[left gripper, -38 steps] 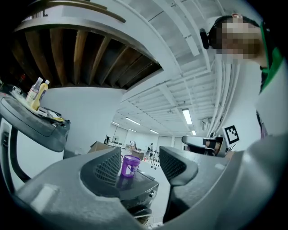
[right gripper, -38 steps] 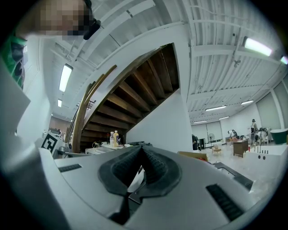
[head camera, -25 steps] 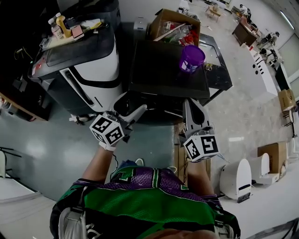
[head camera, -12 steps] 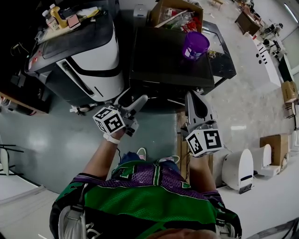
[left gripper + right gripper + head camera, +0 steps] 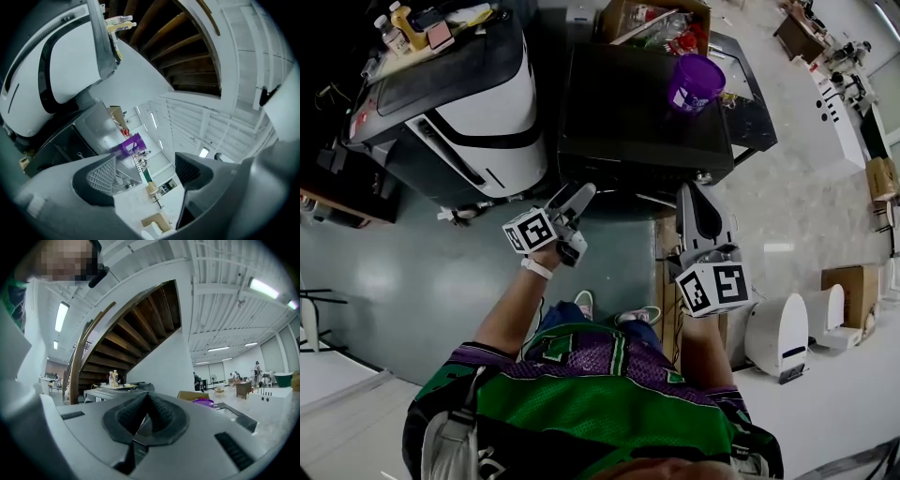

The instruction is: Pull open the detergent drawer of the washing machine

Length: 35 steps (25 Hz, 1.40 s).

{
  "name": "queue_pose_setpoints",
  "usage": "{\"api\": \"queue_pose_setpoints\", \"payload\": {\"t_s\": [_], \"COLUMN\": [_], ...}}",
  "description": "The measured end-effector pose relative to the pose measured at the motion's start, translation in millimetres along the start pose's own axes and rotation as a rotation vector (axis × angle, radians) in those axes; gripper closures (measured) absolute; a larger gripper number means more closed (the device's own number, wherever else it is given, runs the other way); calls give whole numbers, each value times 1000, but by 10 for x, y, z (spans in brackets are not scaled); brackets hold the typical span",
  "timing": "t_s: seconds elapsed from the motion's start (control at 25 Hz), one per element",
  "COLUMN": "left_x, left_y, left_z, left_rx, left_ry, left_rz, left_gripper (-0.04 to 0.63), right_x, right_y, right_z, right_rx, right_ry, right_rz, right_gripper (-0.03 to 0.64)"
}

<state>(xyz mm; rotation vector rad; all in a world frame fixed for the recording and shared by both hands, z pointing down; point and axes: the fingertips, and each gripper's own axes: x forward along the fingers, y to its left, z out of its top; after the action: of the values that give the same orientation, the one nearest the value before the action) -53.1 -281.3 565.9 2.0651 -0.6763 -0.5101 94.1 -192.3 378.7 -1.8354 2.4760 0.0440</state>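
Note:
The black washing machine (image 5: pixel 637 103) stands in the middle of the head view, seen from above; its front panel and detergent drawer are hidden under the top's near edge. My left gripper (image 5: pixel 570 197) hangs just in front of the washer's near left corner, jaws open with nothing between them. In the left gripper view the gripper (image 5: pixel 145 173) is rolled, and the washer (image 5: pixel 65 145) lies tilted to the left behind the gap. My right gripper (image 5: pixel 694 192) points at the washer's near right front, shut and empty. In the right gripper view its pads (image 5: pixel 159 416) meet.
A purple cup (image 5: pixel 695 82) stands on the washer's top. A white and black machine (image 5: pixel 459 103) with bottles (image 5: pixel 405 21) on it stands close to the left. A cardboard box (image 5: pixel 652 23) sits behind the washer. A staircase (image 5: pixel 136 329) rises beyond.
My left gripper has dropped lower and rolled, closing in on the washer's left front corner. The right gripper has hardly moved.

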Motion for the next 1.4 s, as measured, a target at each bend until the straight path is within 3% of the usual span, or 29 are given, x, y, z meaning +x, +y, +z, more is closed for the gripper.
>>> {"api": "queue_pose_setpoints", "payload": {"t_s": [0.4,0.68,0.92,1.4], "left_x": [249,398,500,759], "left_y": [779,1282,1773,2204], "left_z": [-142,-297,-355,-526], "left_rx": [-197,-251,-369,-404], "left_ry": [-31,-46,-133,-197], "left_rz": [36,49,84,110], "left_gripper": [216,207,204,178], "right_x": [110,283,457,538], "right_y": [-29,-181,-355,-696], "right_z": [-63,-131,-298,-476], "right_rx": [-10,-22,-21,-11], "right_ry": [8,5,32,64], "right_rz": [-17,7,44,83], "right_gripper": [615,615,615,615]}}
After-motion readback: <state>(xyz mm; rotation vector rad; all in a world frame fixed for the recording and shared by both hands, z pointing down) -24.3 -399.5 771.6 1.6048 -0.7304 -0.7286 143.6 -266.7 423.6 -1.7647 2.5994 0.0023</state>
